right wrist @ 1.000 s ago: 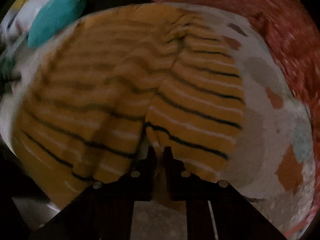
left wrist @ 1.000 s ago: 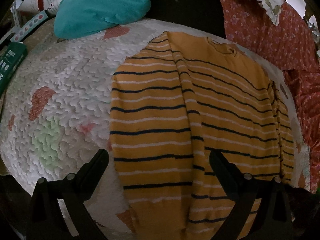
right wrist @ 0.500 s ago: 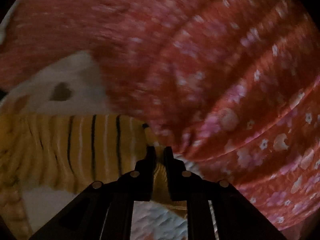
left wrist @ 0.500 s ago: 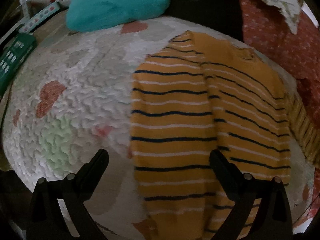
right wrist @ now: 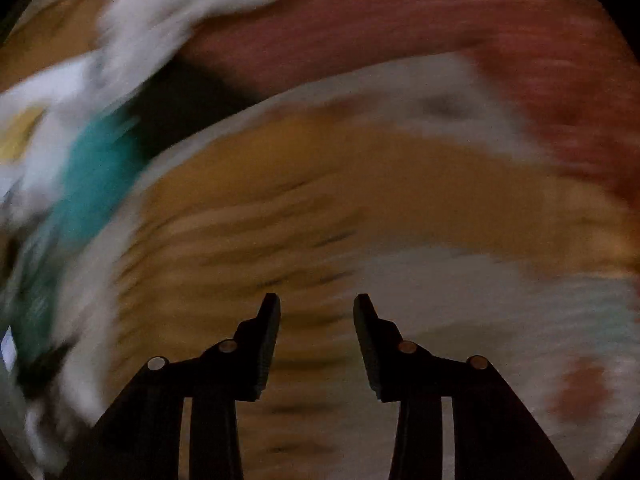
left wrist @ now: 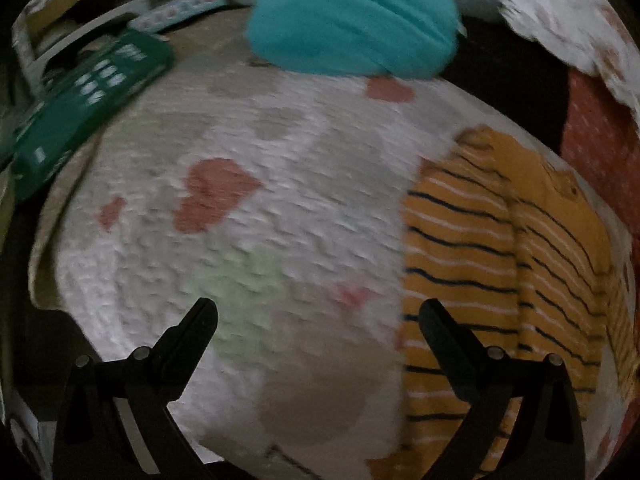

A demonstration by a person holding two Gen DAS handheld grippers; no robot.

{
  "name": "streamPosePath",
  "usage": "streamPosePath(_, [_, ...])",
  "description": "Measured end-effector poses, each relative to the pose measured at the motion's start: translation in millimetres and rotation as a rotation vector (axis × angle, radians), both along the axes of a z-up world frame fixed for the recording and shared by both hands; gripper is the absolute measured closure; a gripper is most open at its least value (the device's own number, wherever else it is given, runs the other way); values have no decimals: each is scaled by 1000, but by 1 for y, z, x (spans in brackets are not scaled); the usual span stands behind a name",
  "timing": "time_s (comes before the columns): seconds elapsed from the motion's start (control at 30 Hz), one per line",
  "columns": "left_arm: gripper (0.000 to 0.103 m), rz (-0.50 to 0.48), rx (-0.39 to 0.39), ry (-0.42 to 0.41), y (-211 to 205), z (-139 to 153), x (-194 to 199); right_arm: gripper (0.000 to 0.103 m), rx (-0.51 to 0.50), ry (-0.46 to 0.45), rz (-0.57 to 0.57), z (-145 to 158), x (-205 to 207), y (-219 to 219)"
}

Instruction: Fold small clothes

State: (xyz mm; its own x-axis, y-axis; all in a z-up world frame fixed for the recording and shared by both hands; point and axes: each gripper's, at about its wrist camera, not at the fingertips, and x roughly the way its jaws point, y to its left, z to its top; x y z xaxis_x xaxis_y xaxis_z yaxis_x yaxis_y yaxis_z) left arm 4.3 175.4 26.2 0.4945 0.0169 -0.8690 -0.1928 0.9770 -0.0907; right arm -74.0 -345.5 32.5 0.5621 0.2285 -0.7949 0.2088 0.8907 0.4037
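Note:
A mustard-yellow sweater (left wrist: 500, 264) with dark and white stripes lies flat on the quilted bedspread (left wrist: 248, 240), at the right of the left wrist view. My left gripper (left wrist: 318, 312) hangs open over the bare quilt to the sweater's left; its right finger (left wrist: 444, 336) overlaps the sweater's edge in the picture. The right wrist view is badly blurred: the sweater (right wrist: 340, 208) shows as a yellow smear below my right gripper (right wrist: 316, 308), whose jaws are opening with nothing between them.
A teal cushion (left wrist: 352, 20) lies at the far edge of the quilt. A green box (left wrist: 84, 100) sits at the far left. Red flowered fabric (left wrist: 600, 128) lies at the right, and fills the upper right of the right wrist view as red fabric (right wrist: 440, 28).
The right gripper let go of the sweater's sleeve, and its view swung back over the sweater. The left gripper moved left, so the sweater slid toward the right edge of its view.

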Motion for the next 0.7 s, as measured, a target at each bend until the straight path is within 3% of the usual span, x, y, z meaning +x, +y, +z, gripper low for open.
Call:
streamPosePath(0.13, [2, 59, -12, -10, 35, 1, -5, 62, 221, 14, 289, -24, 25, 129])
streamPosePath(0.23, [2, 92, 0, -12, 58, 1, -8, 62, 319, 45, 423, -41, 27, 199])
streamPosePath(0.3, [2, 105, -19, -12, 70, 1, -9, 62, 311, 82, 446, -53, 26, 225])
streamPosePath(0.4, [2, 112, -72, 0, 83, -1, -9, 62, 233, 118, 438, -68, 26, 242])
streamPosePath(0.5, [2, 113, -108, 3, 88, 0, -9, 62, 132, 133, 358, -75, 29, 231])
streamPosePath(0.7, [2, 95, -139, -27, 88, 9, -10, 62, 66, 141, 290, -71, 26, 221])
